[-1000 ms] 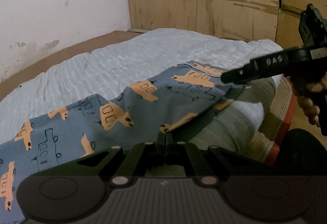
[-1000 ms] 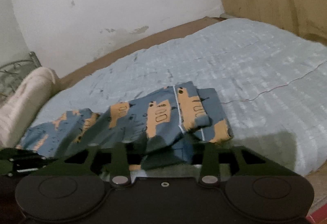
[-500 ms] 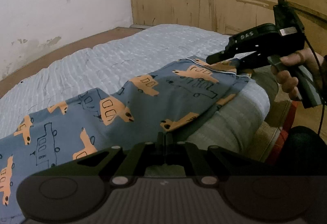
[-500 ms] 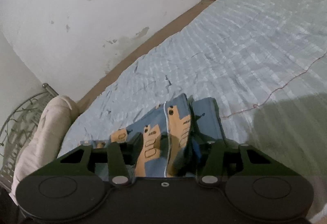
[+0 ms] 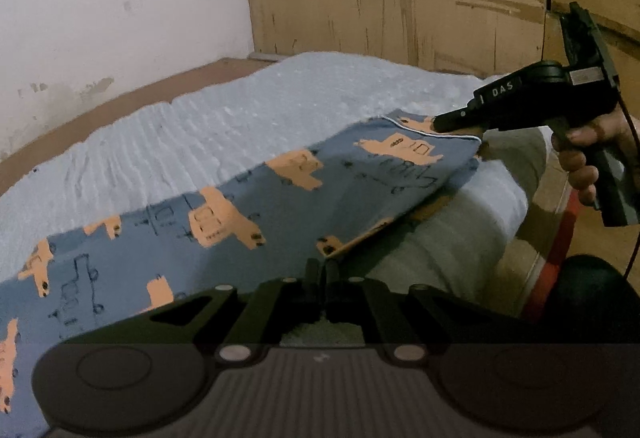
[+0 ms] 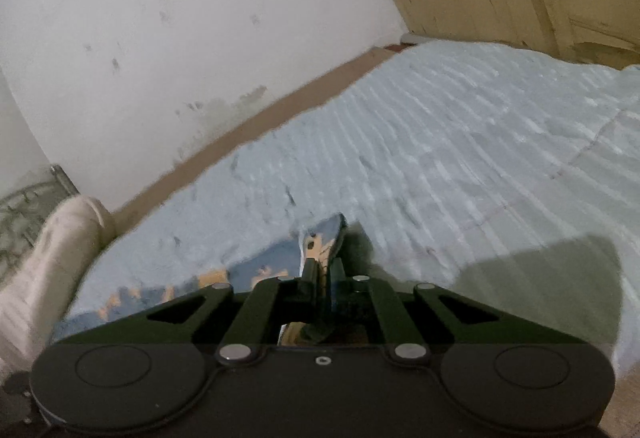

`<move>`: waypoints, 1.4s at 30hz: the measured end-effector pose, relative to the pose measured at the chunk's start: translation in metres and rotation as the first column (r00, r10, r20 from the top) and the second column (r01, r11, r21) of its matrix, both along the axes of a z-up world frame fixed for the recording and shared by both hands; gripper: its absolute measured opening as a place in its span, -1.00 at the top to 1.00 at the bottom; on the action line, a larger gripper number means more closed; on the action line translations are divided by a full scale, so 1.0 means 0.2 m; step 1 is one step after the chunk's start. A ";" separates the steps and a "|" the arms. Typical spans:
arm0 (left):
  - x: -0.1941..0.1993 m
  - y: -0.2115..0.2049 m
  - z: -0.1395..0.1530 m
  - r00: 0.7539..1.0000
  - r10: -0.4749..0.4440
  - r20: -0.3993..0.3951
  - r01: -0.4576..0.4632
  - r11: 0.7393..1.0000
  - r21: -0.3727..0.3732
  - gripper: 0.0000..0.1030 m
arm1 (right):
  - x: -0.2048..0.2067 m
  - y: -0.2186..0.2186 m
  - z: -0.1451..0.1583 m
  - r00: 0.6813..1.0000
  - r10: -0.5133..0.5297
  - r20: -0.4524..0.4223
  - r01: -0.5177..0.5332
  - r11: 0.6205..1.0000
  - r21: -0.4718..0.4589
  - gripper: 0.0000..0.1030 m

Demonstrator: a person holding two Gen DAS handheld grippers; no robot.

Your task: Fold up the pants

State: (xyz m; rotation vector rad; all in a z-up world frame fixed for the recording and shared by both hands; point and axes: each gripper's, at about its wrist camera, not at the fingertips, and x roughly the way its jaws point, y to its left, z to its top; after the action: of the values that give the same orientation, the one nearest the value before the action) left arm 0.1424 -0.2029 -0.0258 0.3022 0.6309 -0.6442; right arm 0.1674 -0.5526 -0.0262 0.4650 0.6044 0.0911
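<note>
Left gripper (image 5: 319,270): fingers pinching the near edge of the blue printed pants (image 5: 248,222). Pants: lying across the pale blue bedspread (image 5: 224,126), partly lifted. Right gripper (image 5: 440,124): fingers clamping the far piped hem.

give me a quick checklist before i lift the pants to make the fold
1. Left gripper shut on the near edge of the pants: ok.
2. Right gripper shut on the piped corner of the pants: ok, fabric sits between its fingers.
3. Fabric between the two grips free of bunching: ok, it spans smoothly in the left wrist view.
4. Far end of the pants flat: cannot tell, it runs out of frame.
5. Landing area on the blue bedspread free of objects: ok.
6. Pillow away from the fold path: ok, it lies at the bed's far side.
</note>
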 end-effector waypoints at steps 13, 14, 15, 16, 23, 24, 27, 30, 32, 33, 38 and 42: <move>0.01 0.10 0.08 0.995 0.089 -0.044 -0.095 0.986 -0.140 -0.68 | -0.12 -0.03 -0.01 0.998 -0.051 -0.044 0.050 0.998 -0.025 0.13; 0.01 0.11 0.09 0.993 0.113 -0.039 -0.117 0.983 -0.143 -0.69 | -0.13 -0.03 -0.02 0.998 -0.042 -0.050 0.042 0.999 -0.003 0.07; 0.02 0.13 0.10 0.990 0.139 -0.032 -0.142 0.980 -0.142 -0.70 | -0.14 -0.03 -0.03 0.998 -0.034 -0.052 0.035 0.999 0.017 0.00; 0.02 0.14 0.10 0.986 0.166 -0.025 -0.167 0.976 -0.136 -0.73 | -0.15 -0.02 -0.04 0.998 -0.031 -0.049 0.033 0.999 0.030 -0.03; 0.01 0.29 0.11 0.950 0.309 0.043 -0.303 0.947 -0.103 -0.78 | -0.14 0.08 -0.05 0.997 -0.058 -0.057 0.058 0.998 -0.004 0.49; 0.01 0.32 0.12 0.944 0.328 0.042 -0.322 0.941 -0.104 -0.78 | -0.14 0.08 -0.05 0.996 -0.064 -0.055 0.064 0.998 0.002 0.56; 0.01 0.44 0.15 0.914 0.405 0.038 -0.399 0.911 -0.098 -0.79 | -0.17 0.08 -0.01 0.995 -0.101 -0.015 0.101 0.995 -0.024 0.73; 0.01 0.59 0.16 0.871 0.489 0.041 -0.484 0.870 -0.096 -0.89 | -0.16 0.10 0.00 0.994 -0.105 -0.011 0.104 0.993 -0.050 0.74; 0.02 0.70 0.15 0.834 0.549 0.052 -0.544 0.835 -0.083 -0.91 | -0.15 0.11 -0.02 0.995 -0.098 -0.026 0.095 0.992 -0.088 0.74; 0.02 0.76 0.14 0.808 0.586 0.057 -0.582 0.810 -0.071 -0.91 | -0.14 0.12 -0.03 0.995 -0.096 -0.029 0.092 0.990 -0.104 0.72; 0.02 1.10 0.12 0.665 0.745 0.059 -0.743 0.667 -0.052 -0.92 | -0.15 0.18 0.02 0.996 -0.091 -0.002 0.089 0.973 -0.213 0.18; 0.00 1.39 0.14 0.569 0.821 0.047 -0.816 0.571 -0.092 -0.98 | -0.15 0.29 0.10 0.998 -0.028 0.056 0.043 0.957 -0.288 -0.46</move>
State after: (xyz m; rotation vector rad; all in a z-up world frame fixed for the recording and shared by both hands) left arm 0.1423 0.0741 0.0014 -0.0510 0.5886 0.2718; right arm 0.1366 -0.4954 -0.0057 0.1887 0.5479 -0.0201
